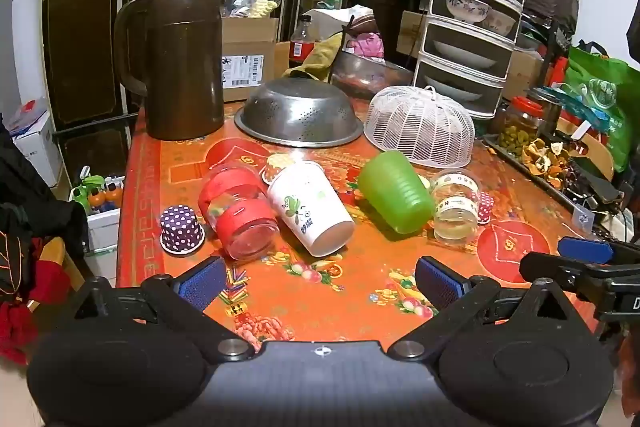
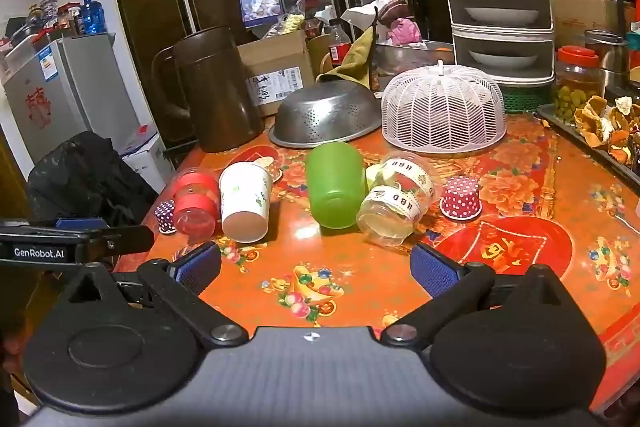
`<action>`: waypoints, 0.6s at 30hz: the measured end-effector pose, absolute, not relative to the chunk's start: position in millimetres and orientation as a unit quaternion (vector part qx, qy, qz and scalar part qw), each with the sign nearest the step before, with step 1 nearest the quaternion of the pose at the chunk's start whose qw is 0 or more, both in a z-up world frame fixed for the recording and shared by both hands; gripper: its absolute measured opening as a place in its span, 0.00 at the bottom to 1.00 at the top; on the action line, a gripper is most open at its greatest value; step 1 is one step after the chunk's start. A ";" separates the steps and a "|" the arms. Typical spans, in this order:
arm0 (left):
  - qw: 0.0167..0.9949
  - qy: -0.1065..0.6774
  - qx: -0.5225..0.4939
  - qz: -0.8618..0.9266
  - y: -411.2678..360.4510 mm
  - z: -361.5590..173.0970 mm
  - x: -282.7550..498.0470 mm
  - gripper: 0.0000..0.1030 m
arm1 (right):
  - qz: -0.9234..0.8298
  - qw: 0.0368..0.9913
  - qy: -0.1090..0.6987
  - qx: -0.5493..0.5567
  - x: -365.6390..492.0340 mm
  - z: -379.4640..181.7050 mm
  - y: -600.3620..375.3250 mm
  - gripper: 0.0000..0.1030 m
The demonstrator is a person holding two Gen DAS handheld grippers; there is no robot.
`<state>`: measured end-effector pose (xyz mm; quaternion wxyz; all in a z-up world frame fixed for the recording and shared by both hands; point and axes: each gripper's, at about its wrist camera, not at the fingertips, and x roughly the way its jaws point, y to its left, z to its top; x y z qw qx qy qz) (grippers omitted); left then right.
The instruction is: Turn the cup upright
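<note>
Several cups lie on their sides in a row on the orange table (image 1: 344,291): a clear cup with red bands (image 1: 236,215) (image 2: 196,203), a white cup with a leaf print (image 1: 310,207) (image 2: 245,201), a green cup (image 1: 394,197) (image 2: 336,185) and a clear cup with lettered bands (image 1: 456,209) (image 2: 396,199). A purple dotted paper cup (image 1: 181,229) and a red dotted one (image 2: 461,197) stand upside down. My left gripper (image 1: 322,285) is open and empty, short of the white cup. My right gripper (image 2: 316,267) is open and empty, short of the green cup.
A brown jug (image 1: 180,67), an upturned steel colander (image 1: 298,115) and a white mesh food cover (image 1: 422,125) stand behind the cups. A tiered dish rack (image 1: 472,15) is at the back right. A tray of peels (image 2: 600,123) lines the right edge.
</note>
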<state>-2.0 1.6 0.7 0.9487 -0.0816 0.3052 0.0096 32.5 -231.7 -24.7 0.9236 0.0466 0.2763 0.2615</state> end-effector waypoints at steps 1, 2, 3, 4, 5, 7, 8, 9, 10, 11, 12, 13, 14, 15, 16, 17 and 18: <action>0.949 0.305 -0.081 0.007 1.7 1.2 -2.9 0.99 | 0.261 0.924 0.276 0.046 32.3 -24.5 -231.6 0.99; 0.949 0.305 -0.079 0.005 1.9 1.9 -3.7 0.99 | 0.261 0.924 0.276 0.045 32.0 -24.1 -231.6 0.99; 0.949 0.305 -0.077 0.003 2.3 2.6 -4.6 0.99 | 0.261 0.924 0.275 0.044 31.5 -23.5 -231.7 0.99; 0.950 0.305 -0.075 0.001 3.4 3.2 -5.4 0.99 | 0.261 0.925 0.273 0.044 30.9 -22.9 -231.8 0.99; 0.949 0.305 -0.076 -0.002 5.4 3.9 -6.1 0.99 | 0.261 0.925 0.272 0.043 30.4 -22.3 -232.0 0.99; 0.950 0.306 -0.053 0.020 -5.3 3.0 -6.2 0.99 | 0.262 0.925 0.271 0.042 29.9 -21.3 -231.6 0.99; 0.949 0.309 -0.055 0.022 -5.5 1.9 -5.7 0.99 | 0.261 0.925 0.271 0.041 29.9 -20.9 -230.9 0.99; 0.949 0.310 -0.054 0.024 -5.7 2.2 -5.9 0.99 | 0.264 0.926 0.267 0.047 29.0 -20.9 -231.5 0.99; 0.949 0.309 -0.053 0.026 -6.2 2.5 -6.5 0.99 | 0.263 0.926 0.266 0.046 28.7 -20.4 -231.9 0.99; 0.950 0.307 -0.051 0.026 -6.7 2.9 -7.3 0.99 | 0.263 0.926 0.266 0.046 28.6 -19.9 -232.4 0.99; 0.950 0.306 -0.049 0.026 -7.3 3.3 -8.0 0.99 | 0.263 0.926 0.266 0.046 27.8 -20.0 -232.3 0.99; 0.950 0.306 -0.048 0.026 -7.7 3.6 -8.5 0.99 | 0.263 0.926 0.266 0.048 28.6 -20.2 -232.6 0.99; 0.950 0.307 -0.048 0.027 -7.7 3.8 -8.9 0.99 | 0.263 0.926 0.266 0.049 28.3 -19.6 -232.9 0.99; 0.950 0.307 -0.049 0.027 -7.8 3.7 -9.1 0.99 | 0.264 0.926 0.265 0.049 28.1 -19.1 -233.0 0.99; 0.950 0.307 -0.050 0.027 -9.2 3.1 -8.4 0.99 | 0.263 0.926 0.265 0.049 27.9 -18.5 -233.0 0.99; 0.950 0.308 -0.052 0.027 -9.0 3.1 -8.3 0.99 | 0.263 0.926 0.265 0.049 27.7 -18.1 -232.9 0.99; 0.949 0.309 -0.054 0.026 -8.7 3.1 -8.2 0.99 | 0.263 0.926 0.265 0.049 27.4 -17.7 -232.8 0.99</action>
